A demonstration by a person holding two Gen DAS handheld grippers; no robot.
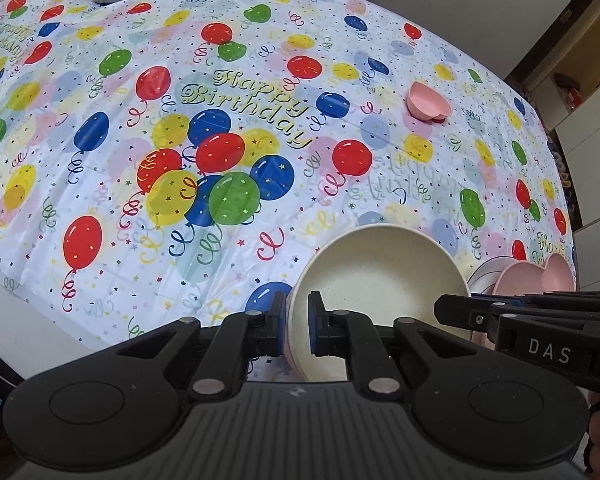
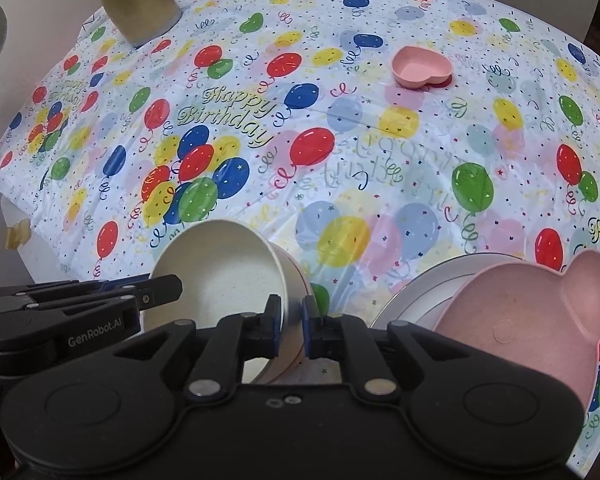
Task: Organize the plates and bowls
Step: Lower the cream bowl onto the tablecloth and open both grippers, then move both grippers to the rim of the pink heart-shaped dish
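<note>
Cream bowl (image 1: pixel 380 280) is tilted above the desk (image 1: pixel 260 120), its rim pinched on opposite sides between the jaws of the left gripper (image 1: pixel 294 326) and the right gripper (image 2: pixel 291 326).

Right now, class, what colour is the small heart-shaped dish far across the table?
Pink. The heart-shaped dish shows best in the right wrist view.

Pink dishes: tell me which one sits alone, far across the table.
The small heart-shaped pink bowl. The other, a large pink plate, lies near the grippers on a white plate.
</note>
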